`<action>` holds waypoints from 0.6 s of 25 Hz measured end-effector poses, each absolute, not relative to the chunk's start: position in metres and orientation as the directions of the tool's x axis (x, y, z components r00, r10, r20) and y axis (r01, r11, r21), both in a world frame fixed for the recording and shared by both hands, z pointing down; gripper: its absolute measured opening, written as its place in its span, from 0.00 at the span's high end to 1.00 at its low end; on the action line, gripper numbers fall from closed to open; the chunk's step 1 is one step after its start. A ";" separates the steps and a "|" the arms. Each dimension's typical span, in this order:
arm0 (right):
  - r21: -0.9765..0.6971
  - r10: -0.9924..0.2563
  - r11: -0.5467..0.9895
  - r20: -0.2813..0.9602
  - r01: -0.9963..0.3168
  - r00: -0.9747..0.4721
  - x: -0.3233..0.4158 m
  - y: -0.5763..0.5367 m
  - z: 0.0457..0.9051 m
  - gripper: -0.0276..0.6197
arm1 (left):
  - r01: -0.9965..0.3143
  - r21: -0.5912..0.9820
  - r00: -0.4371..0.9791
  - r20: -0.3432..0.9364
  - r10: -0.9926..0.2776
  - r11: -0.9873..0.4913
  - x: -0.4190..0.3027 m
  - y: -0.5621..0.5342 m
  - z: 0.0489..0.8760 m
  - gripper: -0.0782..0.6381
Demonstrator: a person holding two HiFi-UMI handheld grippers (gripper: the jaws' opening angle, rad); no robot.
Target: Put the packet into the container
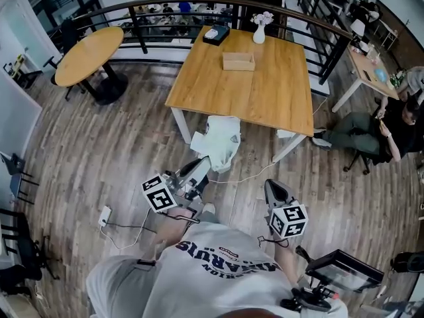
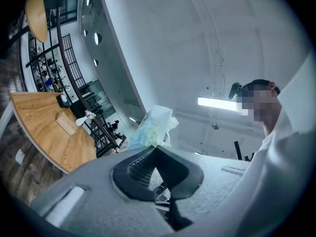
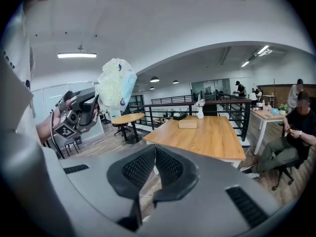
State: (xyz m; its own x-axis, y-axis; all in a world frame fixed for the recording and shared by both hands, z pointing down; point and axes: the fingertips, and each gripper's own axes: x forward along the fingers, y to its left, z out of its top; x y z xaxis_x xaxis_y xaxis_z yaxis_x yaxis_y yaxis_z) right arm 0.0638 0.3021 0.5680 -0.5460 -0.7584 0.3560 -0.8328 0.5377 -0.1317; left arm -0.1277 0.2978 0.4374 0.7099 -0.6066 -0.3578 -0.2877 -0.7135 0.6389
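My left gripper is shut on a crumpled white packet with pale blue print, held over the wood floor in front of the table. In the left gripper view the packet sticks up from the closed jaw tips. The container, a shallow wooden box, sits on the square wooden table, toward its far side. My right gripper hangs lower right, its jaws shut with nothing between them. The right gripper view also shows the packet, the left gripper and the box.
A white vase with flowers and a black tissue box stand at the table's far edge. A round table is at the left, a curved railing behind. A seated person is at the right. Cables and a power strip lie on the floor.
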 end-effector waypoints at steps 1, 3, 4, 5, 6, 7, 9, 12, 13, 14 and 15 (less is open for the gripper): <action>-0.129 -0.760 0.538 0.354 -0.833 -0.545 0.062 0.301 0.569 0.94 | -0.285 0.636 0.710 -0.362 -0.604 -0.717 -0.130 0.296 0.439 0.88; -0.125 -0.762 0.534 0.356 -0.836 -0.541 0.054 0.289 0.563 0.94 | -0.279 0.635 0.709 -0.370 -0.601 -0.720 -0.139 0.280 0.436 0.88; -0.124 -0.762 0.532 0.361 -0.838 -0.537 0.048 0.278 0.558 0.94 | -0.276 0.637 0.709 -0.371 -0.600 -0.720 -0.145 0.267 0.431 0.88; -0.124 -0.762 0.529 0.366 -0.840 -0.534 0.043 0.267 0.553 0.94 | -0.274 0.639 0.711 -0.369 -0.599 -0.719 -0.150 0.254 0.426 0.88; -0.123 -0.762 0.526 0.372 -0.842 -0.530 0.038 0.258 0.549 0.94 | -0.272 0.640 0.714 -0.367 -0.597 -0.718 -0.154 0.242 0.423 0.88; -0.122 -0.762 0.523 0.376 -0.843 -0.527 0.034 0.251 0.547 0.94 | -0.269 0.641 0.717 -0.366 -0.594 -0.719 -0.158 0.234 0.421 0.88; -0.122 -0.763 0.519 0.380 -0.846 -0.523 0.025 0.242 0.546 0.94 | -0.259 0.641 0.721 -0.369 -0.586 -0.723 -0.165 0.223 0.420 0.88; -0.124 -0.765 0.513 0.382 -0.849 -0.518 0.010 0.230 0.547 0.94 | -0.241 0.640 0.726 -0.380 -0.573 -0.730 -0.176 0.211 0.419 0.88; -0.125 -0.765 0.514 0.382 -0.849 -0.519 0.004 0.226 0.547 0.94 | -0.237 0.639 0.729 -0.381 -0.569 -0.731 -0.180 0.208 0.419 0.88; -0.125 -0.764 0.516 0.380 -0.848 -0.521 -0.003 0.220 0.548 0.94 | -0.235 0.639 0.732 -0.380 -0.566 -0.733 -0.184 0.204 0.421 0.88; -0.124 -0.765 0.517 0.378 -0.847 -0.522 -0.010 0.215 0.547 0.94 | -0.232 0.639 0.734 -0.379 -0.563 -0.733 -0.188 0.199 0.422 0.88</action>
State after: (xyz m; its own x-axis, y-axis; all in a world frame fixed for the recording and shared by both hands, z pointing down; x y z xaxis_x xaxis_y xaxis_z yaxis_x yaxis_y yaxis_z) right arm -0.0099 0.2153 0.5475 -0.5221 -0.7645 0.3781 -0.8469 0.5170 -0.1242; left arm -0.1883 0.1994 0.4221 0.7343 -0.5629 -0.3793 -0.2319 -0.7332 0.6392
